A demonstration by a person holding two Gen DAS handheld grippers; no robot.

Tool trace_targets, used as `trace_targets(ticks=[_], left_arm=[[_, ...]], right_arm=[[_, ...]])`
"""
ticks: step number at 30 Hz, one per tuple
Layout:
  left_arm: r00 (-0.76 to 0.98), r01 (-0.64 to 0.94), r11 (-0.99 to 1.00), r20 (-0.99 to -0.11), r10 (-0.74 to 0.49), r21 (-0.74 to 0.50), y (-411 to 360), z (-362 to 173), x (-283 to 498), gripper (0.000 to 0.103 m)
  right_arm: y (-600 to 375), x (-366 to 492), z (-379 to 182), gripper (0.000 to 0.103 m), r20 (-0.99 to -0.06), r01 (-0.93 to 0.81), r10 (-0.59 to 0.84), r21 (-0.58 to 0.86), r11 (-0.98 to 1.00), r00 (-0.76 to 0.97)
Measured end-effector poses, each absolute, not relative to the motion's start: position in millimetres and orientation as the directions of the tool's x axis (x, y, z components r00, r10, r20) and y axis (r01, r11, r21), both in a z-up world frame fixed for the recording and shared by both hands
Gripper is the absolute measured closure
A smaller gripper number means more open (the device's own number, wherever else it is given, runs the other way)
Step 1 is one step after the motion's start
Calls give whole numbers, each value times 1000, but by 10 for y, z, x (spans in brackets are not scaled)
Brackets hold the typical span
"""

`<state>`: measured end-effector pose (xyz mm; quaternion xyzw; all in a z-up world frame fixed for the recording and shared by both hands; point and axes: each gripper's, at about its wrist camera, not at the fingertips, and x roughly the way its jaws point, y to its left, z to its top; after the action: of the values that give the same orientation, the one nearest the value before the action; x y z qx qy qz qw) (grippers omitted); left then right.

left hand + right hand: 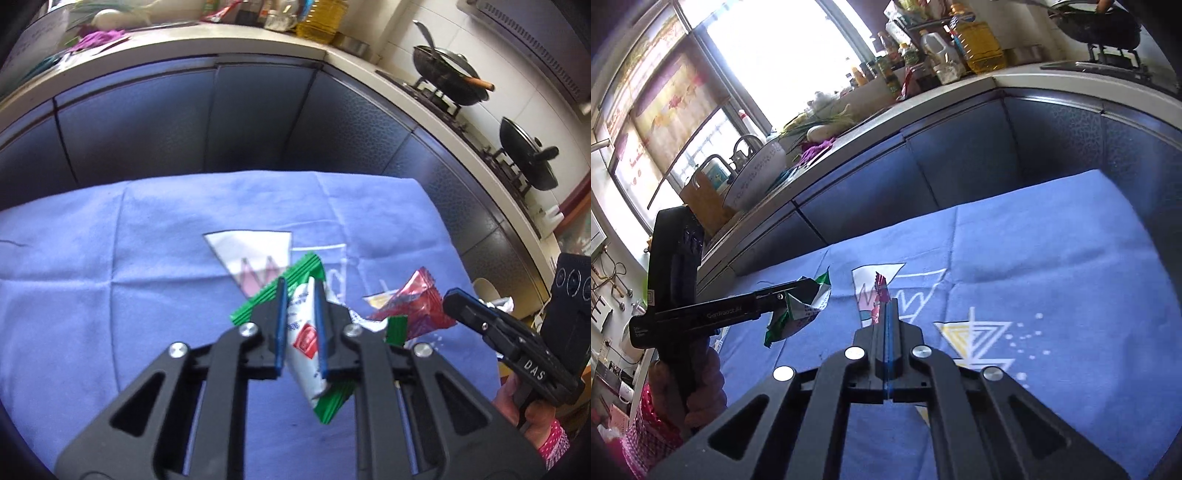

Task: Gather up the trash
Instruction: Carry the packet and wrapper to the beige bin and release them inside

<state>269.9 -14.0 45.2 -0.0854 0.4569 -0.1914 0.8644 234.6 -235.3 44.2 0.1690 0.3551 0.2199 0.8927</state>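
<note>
With the green-and-white wrapper [308, 332] pinched between the left gripper [301, 291] fingers and the red wrapper [881, 295] nipped in the pressed-together right gripper [888, 306], both above the blue cloth [110, 258], each pinch should be kept firm until a bin is reached

A blue cloth [110, 266] printed with white and pink triangles covers the surface below a row of dark cabinet doors [258, 118]. On the pale countertop [1015, 79] above stand a big bottle of yellow oil [979, 40], smaller bottles and jars, green onions [827, 116] and something purple. Two dark woks [448, 74] sit on the stove, and a white bowl [757, 177] rests near the tap by the bright window [775, 48].
</note>
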Motion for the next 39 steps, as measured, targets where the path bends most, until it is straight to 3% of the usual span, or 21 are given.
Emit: trace_targets(ticks=[10,18,27,39], left_arm=[[417,487,813,-733,-537,-319,-1866,686,2600,90],[292,640,702,-746,-599,-313,-3252,620,2323,90],[140,677,643,-795,-590,-358,-4156,140,2106,90],[101,741,591,-817,-567,-319,-4838,-100,1977,90]], right_arm=[[-3845,1705,885,103,-556,-71,273,357,931,785],[-5050,1329,714,103,-578,127,95,331,935,811],[-5615,1477,329,103,-596,190,72,365,912,800],[-5850,1465,-24,103,-620,221,79,392,893,780]])
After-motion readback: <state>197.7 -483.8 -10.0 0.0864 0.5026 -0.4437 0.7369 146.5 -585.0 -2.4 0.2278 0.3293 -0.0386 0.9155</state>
